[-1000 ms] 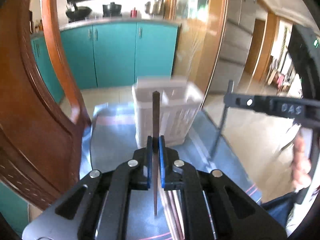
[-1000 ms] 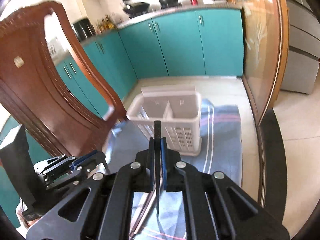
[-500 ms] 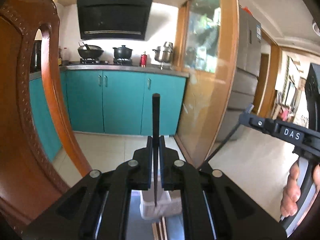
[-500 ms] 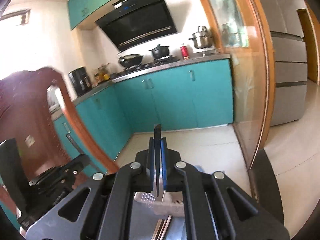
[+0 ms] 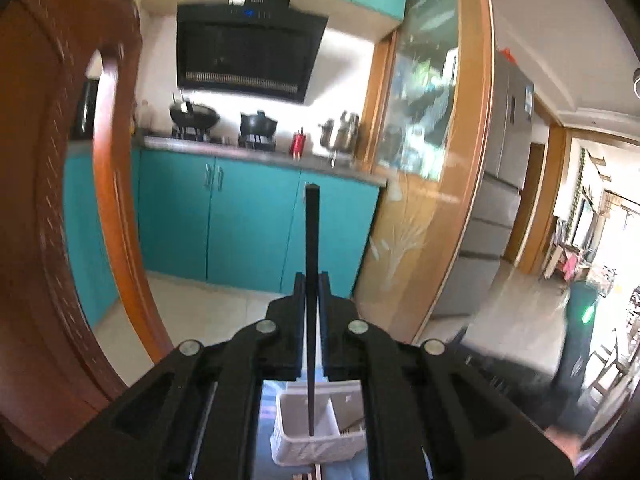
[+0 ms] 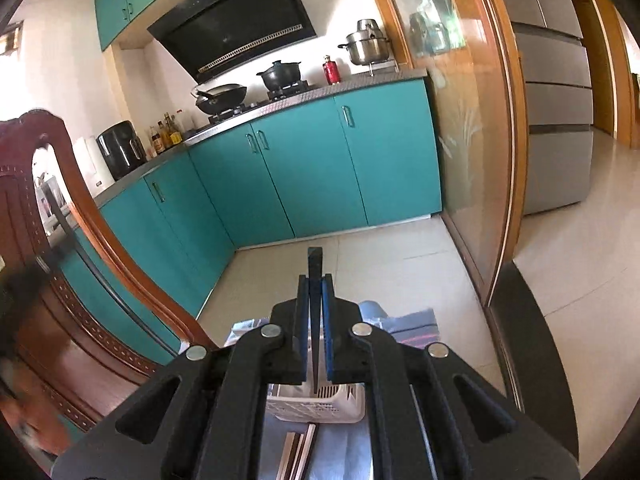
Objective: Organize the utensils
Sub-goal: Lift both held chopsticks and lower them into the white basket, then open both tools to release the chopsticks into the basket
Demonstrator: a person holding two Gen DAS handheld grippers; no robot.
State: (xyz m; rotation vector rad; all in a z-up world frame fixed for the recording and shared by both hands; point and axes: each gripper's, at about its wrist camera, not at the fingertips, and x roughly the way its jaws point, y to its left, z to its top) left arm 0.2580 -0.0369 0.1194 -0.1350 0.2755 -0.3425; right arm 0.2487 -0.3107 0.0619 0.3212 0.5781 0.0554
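In the left wrist view my left gripper [image 5: 312, 280] is shut on a thin dark chopstick [image 5: 311, 240] that stands upright between its pads. Its lower tip hangs over the white slotted utensil basket [image 5: 296, 436], which sits low in the picture behind the fingers. From the right wrist, my right gripper [image 6: 315, 280] is shut on a second dark chopstick [image 6: 315, 264], also upright. The same basket [image 6: 320, 406] lies below and behind it. Several more chopsticks [image 6: 300, 454] lie on the blue striped cloth [image 6: 412, 324] in front of the basket.
A carved wooden chair [image 5: 48, 220] rises close on the left, also chair [image 6: 48, 312]. Teal cabinets [image 6: 312, 168] and a stove counter stand behind. A wood-framed glass door [image 6: 480, 140] is on the right. The right gripper's body [image 5: 576, 332] is a dark blur.
Both grippers have risen and tipped upward, each still holding its chopstick. The basket has slid from mid-picture to the bottom edge of both views, and the kitchen wall fills them.
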